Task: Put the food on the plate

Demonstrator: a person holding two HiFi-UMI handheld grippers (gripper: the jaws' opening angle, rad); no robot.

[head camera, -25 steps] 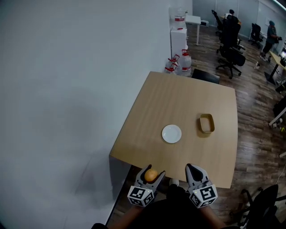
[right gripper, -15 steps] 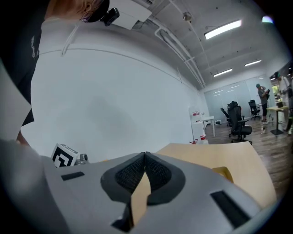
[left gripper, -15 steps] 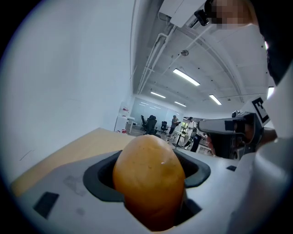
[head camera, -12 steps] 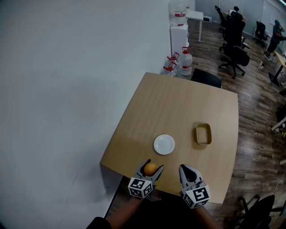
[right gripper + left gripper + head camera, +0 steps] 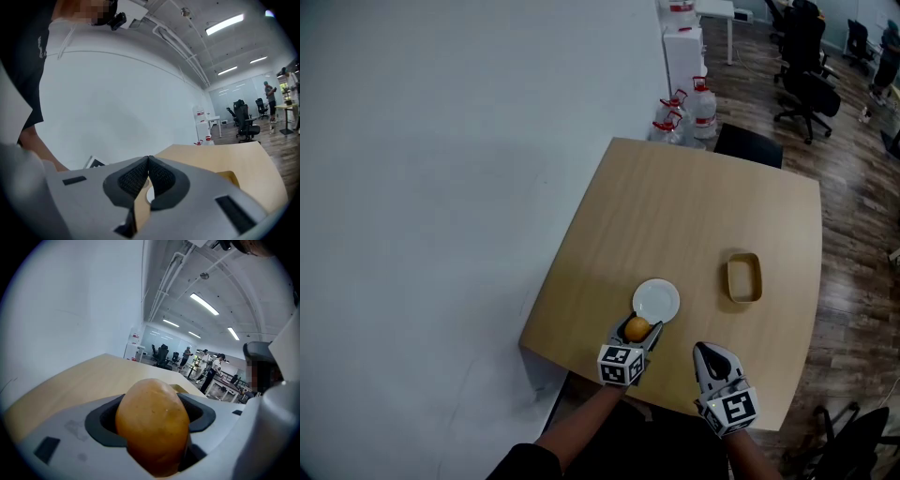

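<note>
An open-plan office is showing here: black swivel chairs are standing on a wood-plank floor beyond the pale wooden tabletop, and water-cooler bottles are sitting by a white cabinet against the plain white wall. Long strip lights are glowing under exposed ceiling pipes (seen in the left gripper view), with people standing among desks far off.

The light wooden desk is carrying two things. A round white plate is lying close to the desk's near edge, toward its near left corner. A shallow tan tray is sitting apart from it, closer to the right edge
</note>
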